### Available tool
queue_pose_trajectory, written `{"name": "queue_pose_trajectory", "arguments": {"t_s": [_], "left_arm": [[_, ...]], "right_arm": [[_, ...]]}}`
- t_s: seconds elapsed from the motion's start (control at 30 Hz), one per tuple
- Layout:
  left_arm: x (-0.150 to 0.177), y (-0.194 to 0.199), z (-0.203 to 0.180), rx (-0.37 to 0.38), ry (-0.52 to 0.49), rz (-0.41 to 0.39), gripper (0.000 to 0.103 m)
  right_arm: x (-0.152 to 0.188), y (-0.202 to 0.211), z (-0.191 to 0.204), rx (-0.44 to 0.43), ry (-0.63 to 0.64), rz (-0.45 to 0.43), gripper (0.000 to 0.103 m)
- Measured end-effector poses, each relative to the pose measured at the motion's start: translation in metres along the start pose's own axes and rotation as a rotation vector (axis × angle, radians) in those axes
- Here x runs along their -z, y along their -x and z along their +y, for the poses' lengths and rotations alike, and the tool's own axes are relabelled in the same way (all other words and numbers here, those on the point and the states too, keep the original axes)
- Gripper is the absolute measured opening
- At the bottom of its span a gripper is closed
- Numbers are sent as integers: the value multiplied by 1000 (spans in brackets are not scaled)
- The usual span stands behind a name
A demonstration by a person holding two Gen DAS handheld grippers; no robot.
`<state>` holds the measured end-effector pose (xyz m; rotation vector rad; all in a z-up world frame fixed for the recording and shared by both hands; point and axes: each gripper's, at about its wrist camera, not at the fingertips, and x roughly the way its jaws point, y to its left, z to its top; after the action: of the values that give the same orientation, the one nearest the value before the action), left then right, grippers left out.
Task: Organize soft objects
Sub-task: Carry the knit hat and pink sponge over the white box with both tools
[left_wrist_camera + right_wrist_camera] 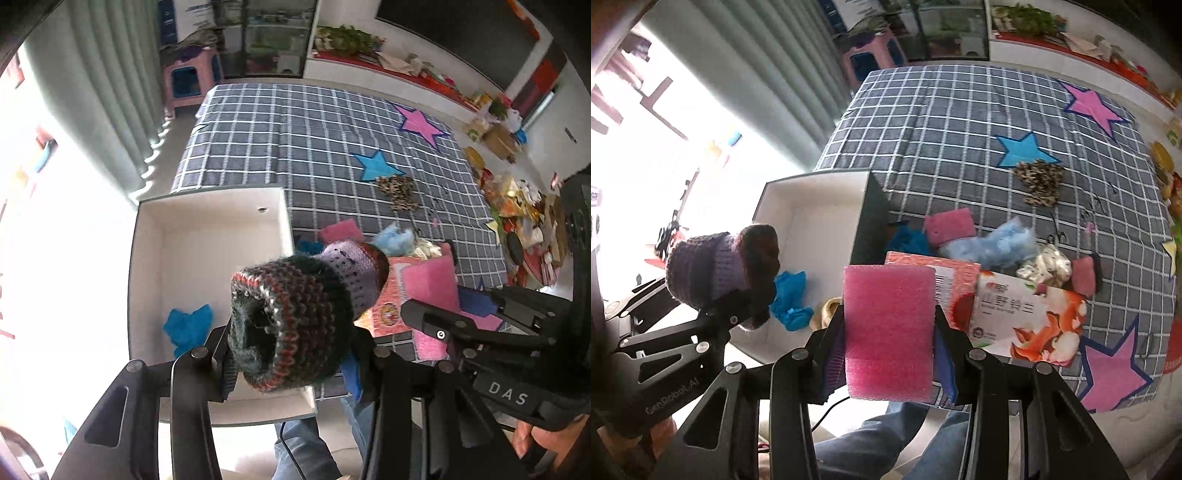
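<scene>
Holding your left hand-held gripper (291,354) clamped on the knitted hat (295,325), its opening facing you, long axis running away toward the bed (295,140), your right hand-held gripper (888,354) squeezing the pink sponge (888,332) upright, long axis vertical.

Both views are taken from wrist-mounted fisheye cameras, aimed steeply downward along the fingers. In the left wrist view, the left gripper (291,354) fills the 6 o'clock edge at very close range, with the white box (207,206) directly beyond. In the right wrist view, the right gripper (890,343) is seen equally near, and the box lies at 10 o'clock. The checked bedspread (314,147) toward 12 o'clock is shared by both.
</scene>
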<state>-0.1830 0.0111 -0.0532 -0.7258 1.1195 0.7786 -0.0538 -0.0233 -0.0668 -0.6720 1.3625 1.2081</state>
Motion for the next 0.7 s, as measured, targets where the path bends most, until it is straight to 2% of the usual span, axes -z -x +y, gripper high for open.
{"name": "queue_pose_trajectory", "arguments": {"t_s": [0.43, 0.7], "left_arm": [[13, 2, 39, -21, 148, -11, 48], [20, 3, 53, -41, 204, -14, 48]], "right_arm": [[-21, -13, 41, -3, 157, 60, 44], [-28, -17, 60, -6, 237, 83, 44]]}}
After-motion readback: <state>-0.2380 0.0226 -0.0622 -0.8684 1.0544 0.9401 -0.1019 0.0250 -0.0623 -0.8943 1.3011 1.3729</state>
